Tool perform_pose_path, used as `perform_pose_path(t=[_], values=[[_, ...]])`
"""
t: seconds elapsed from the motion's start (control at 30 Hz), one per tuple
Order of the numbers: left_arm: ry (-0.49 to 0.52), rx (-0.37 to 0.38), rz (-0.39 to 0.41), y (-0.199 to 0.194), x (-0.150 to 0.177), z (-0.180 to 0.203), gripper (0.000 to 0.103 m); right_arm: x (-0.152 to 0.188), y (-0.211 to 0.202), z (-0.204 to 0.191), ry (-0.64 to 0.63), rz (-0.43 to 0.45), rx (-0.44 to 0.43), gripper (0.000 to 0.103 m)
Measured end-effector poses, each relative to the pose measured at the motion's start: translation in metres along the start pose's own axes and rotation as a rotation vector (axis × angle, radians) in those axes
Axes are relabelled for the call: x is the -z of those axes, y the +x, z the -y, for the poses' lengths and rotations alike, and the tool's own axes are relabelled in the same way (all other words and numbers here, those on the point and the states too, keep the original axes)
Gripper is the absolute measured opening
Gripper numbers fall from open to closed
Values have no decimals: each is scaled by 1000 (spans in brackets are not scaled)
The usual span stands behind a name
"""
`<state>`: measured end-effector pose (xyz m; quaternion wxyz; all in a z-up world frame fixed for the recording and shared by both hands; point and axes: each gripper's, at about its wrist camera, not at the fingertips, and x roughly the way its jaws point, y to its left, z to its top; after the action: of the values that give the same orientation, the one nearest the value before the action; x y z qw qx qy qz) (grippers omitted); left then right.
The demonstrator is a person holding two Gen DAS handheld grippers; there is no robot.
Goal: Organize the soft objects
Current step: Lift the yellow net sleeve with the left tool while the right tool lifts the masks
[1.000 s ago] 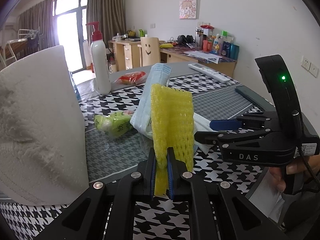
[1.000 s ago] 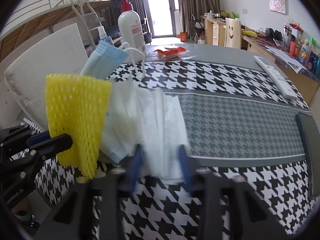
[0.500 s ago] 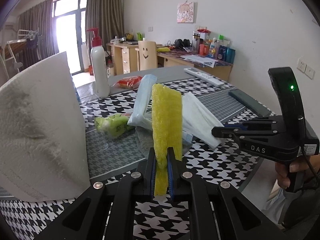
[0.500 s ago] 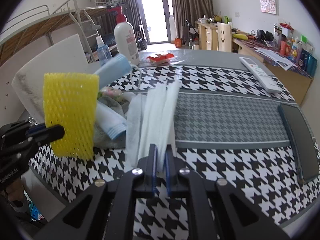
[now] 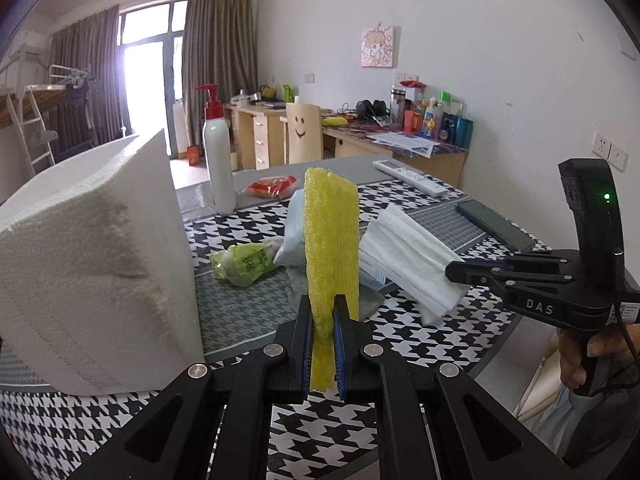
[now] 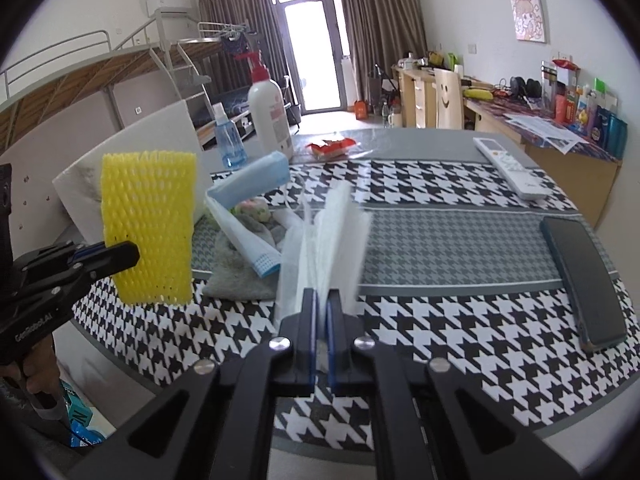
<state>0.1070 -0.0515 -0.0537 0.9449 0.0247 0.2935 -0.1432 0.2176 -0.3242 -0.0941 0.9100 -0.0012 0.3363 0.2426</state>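
Left gripper [image 5: 323,322] clamped on yellow foam net [image 5: 330,240]; right gripper [image 6: 320,316] clamped on white mask stack [image 6: 328,236]

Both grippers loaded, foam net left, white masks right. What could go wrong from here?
1. The right gripper pinches only the edge of the white masks; the stack fans out, so a layer may slip.
2. The left gripper holds the yellow foam net low; it may flop.
3. The paper towel stack stands close on the left and could be bumped.
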Motion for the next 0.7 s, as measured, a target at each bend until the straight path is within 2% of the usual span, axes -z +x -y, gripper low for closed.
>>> perform_pose_path(t=[0.27,0.37,0.43,0.5,0.53,0.57,0.6,0.63,0.67,0.7], values=[[2,-1,31,-14,1,1,10,2,-23,-6,2,38,14,6],[4,-4,37,-16,1,-1,10,7,-18,-5,23,2,24,7],[3,-5,40,-18,1,-2,10,11,-11,-6,6,-21,61,7],[4,-8,40,-19,3,-3,10,14,-7,-5,4,-33,63,10],[6,-9,39,-19,3,-3,10,16,-3,-5,3,-41,60,21],[8,-10,38,-19,4,-3,10,17,-2,-6,-2,-42,64,38],[8,-11,37,-19,4,-3,10,17,-1,-6,-8,-41,73,50],[7,-11,37,-19,3,-3,10,17,0,-7,-15,-34,83,69],[7,-11,37,-18,2,-2,10,17,0,-8,-27,-18,92,74],[7,-13,38,-17,2,-2,10,17,2,-9,-33,-19,93,74]])
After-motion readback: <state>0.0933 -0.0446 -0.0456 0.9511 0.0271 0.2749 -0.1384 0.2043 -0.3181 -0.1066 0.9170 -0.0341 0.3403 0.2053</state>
